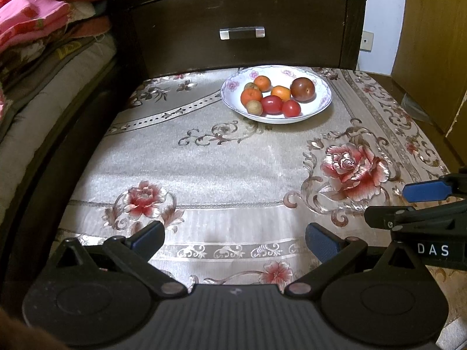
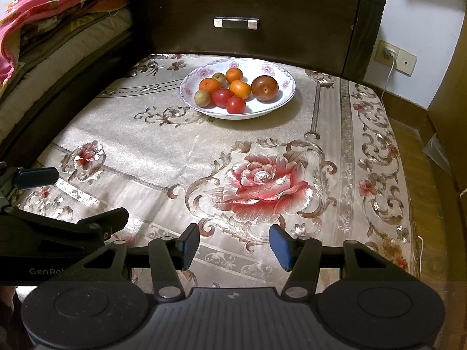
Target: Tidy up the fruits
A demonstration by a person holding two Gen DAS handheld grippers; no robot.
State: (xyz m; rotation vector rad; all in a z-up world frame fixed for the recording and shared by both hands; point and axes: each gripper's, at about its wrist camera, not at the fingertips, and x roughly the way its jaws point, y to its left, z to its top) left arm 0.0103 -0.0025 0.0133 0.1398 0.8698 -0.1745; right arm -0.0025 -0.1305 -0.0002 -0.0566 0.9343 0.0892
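Left wrist view: the plate point(image 1: 324, 103) of fruits point(image 1: 273, 94) sits at the far edge of the cloth-covered counter point(image 1: 221, 160), just before a dark drawer front point(image 1: 242, 33); wide bare cloth lies nearer. Both grippers, left point(image 1: 235, 240) and right point(image 2: 235, 246), hover tilted downward at the near edge, fingers released and empty.

floral cloth point(image 1: 204, 157), dark drawer point(image 1: 242, 29), folded bedding point(image 1: 35, 29).

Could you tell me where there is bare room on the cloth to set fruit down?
The floral cloth lies bare between the plate and both grippers, and left of the plate toward the bedding. Only the plate is crowded, its fruit bunched together.
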